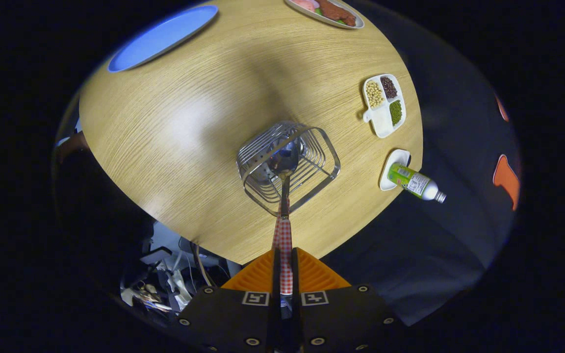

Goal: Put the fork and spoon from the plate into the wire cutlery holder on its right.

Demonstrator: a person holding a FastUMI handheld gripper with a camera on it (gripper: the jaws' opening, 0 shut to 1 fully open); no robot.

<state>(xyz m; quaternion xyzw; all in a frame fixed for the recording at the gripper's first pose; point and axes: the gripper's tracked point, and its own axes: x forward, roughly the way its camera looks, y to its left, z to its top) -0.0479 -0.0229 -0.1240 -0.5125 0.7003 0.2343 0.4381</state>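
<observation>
Hand-held gripper clamps spoon over cutlery holder.

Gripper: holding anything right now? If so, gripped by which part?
Yes. The gripper is shut on the spoon, both fingers pinching its checkered handle end; the bowl hangs over the wire cutlery holder.

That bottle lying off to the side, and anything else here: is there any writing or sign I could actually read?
Nothing legible.
Bottle: printed label, too small and blurred to read.
Hand-held gripper, shut on the spoon over the wire cutlery holder: two square black-and-white marker patterns, no words.
</observation>
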